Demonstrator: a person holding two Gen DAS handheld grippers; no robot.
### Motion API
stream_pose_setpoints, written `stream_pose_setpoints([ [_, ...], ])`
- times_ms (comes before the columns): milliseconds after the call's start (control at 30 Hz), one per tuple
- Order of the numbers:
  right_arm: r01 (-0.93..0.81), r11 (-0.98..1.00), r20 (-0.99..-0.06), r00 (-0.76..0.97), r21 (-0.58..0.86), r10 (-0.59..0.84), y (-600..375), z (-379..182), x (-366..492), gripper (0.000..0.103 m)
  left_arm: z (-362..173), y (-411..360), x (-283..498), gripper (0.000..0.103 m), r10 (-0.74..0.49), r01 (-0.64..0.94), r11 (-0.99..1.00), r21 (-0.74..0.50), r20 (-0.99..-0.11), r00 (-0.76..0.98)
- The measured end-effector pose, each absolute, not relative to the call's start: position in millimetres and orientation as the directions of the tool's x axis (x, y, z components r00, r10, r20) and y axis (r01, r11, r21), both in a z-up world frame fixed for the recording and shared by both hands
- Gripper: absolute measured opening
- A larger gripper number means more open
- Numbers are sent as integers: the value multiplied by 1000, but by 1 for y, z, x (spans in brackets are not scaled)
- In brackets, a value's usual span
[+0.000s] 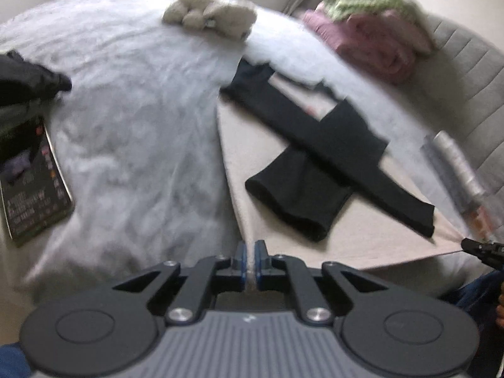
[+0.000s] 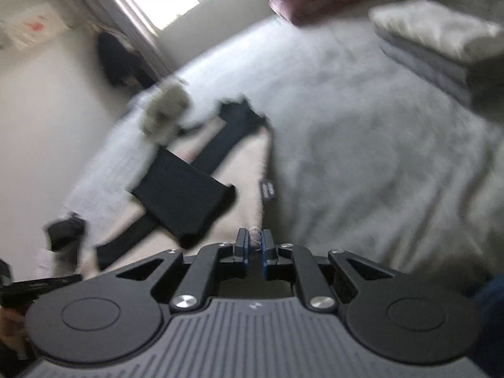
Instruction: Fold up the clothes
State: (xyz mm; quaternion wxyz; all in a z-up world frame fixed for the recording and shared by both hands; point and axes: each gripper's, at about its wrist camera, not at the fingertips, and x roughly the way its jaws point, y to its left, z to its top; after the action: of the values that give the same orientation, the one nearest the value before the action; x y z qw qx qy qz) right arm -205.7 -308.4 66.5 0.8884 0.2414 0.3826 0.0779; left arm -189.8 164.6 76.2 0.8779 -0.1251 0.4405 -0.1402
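A beige garment with black sleeves crossed over it lies on the grey fluffy blanket. My left gripper is shut on the garment's near corner, and beige cloth shows between its blue pads. At the right edge of the left wrist view, my right gripper pinches the garment's other near corner. In the right wrist view that gripper is shut on a bunched beige edge of the garment, whose black sleeves lie to the left. The left gripper shows at the lower left, blurred.
A pile of pink and green clothes sits at the back right. A fluffy beige item lies at the far side of the blanket. A dark printed box and black cloth are at the left. Folded light cloths are stacked on the bed.
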Motion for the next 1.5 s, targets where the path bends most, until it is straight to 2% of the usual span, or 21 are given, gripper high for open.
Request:
stream_pose_setpoints([
  [200, 61, 880, -671, 673, 470, 312, -305, 54, -195, 10, 66, 162, -185, 6, -345, 113, 933, -341, -760, 550],
  [433, 77, 864, -651, 691, 497, 314, -310, 50, -199, 11, 56, 159, -180, 6, -334, 90, 936, -339, -782, 527],
  [1133, 67, 875, -636, 714, 479, 293, -304, 54, -201, 13, 63, 161, -178, 6, -342, 62, 928, -368, -773, 534],
  [1500, 20, 894, -615, 732, 448, 292, -293, 59, -202, 13, 71, 152, -181, 6, -348, 102, 930, -354, -754, 557],
])
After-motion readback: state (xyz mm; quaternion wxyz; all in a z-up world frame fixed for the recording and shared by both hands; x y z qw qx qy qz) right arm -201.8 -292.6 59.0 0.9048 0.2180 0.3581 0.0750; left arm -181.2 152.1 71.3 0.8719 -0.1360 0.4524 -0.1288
